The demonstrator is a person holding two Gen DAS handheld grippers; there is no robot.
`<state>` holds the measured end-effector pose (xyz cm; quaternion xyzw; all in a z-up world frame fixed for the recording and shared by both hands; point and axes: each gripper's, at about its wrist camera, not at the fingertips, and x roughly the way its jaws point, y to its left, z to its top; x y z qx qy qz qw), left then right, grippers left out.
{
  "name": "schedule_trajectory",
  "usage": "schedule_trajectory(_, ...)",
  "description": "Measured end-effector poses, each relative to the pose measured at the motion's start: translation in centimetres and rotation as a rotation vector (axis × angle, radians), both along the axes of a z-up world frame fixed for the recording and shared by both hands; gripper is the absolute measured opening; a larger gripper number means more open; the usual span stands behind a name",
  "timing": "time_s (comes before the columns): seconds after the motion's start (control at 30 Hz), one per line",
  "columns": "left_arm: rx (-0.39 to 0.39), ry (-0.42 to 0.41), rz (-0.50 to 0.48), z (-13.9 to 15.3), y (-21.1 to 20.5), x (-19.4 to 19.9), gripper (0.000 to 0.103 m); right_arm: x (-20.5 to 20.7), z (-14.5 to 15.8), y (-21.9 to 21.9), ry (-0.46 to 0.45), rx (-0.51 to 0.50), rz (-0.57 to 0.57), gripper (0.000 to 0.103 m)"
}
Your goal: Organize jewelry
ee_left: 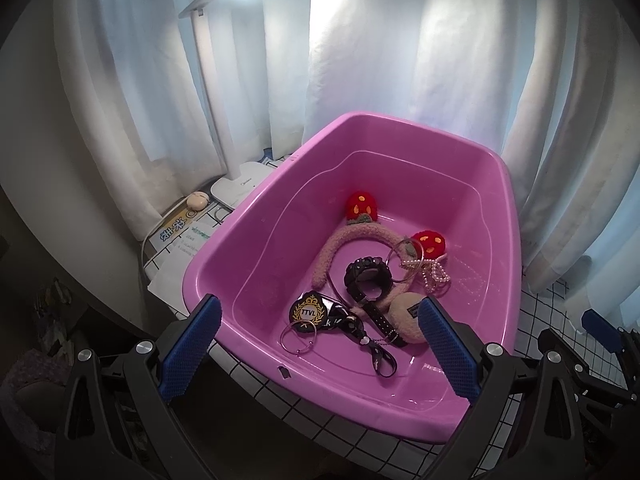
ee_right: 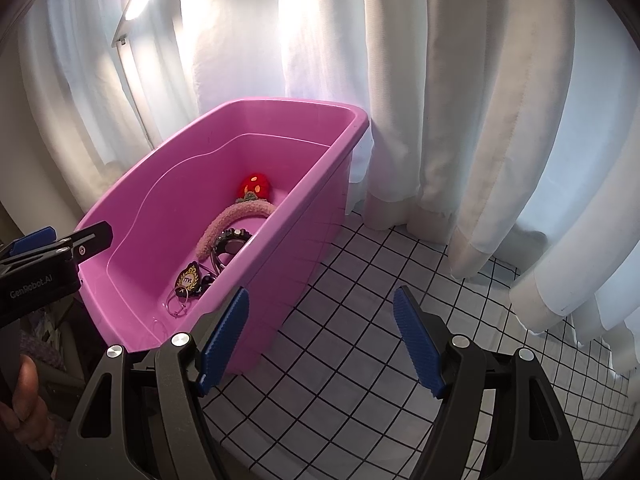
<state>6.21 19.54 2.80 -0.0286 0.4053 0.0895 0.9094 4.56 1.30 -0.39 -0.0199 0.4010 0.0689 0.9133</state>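
A pink plastic tub (ee_left: 256,216) (ee_right: 304,240) holds the jewelry: a fuzzy pink headband with red strawberries (ee_left: 332,246) (ee_right: 240,218), a black watch (ee_left: 368,278) (ee_right: 230,244), a pearl string (ee_left: 434,278), silver bangles (ee_left: 298,332) (ee_right: 178,300), a black badge (ee_left: 308,312) (ee_right: 188,278), a black patterned ribbon (ee_left: 352,320) and a beige puff (ee_left: 408,314). My left gripper (ee_left: 320,320) hovers open over the tub's near rim, nothing between its fingers. My right gripper (ee_right: 322,306) stands open above the checked cloth, right of the tub, empty.
A white cloth with a black grid (ee_right: 360,320) covers the table. White curtains (ee_right: 460,100) hang close behind the tub and to the right. A white lamp base (ee_left: 240,186), a small cream case (ee_left: 198,200) and papers (ee_left: 180,240) lie left of the tub.
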Motion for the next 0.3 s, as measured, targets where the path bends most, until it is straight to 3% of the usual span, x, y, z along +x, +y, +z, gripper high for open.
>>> schedule_trajectory(0.3,-0.015,-0.004,0.005,0.27,0.26,-0.13,0.097,-0.31,0.07,-0.20,-0.001,0.002,-0.002,0.071)
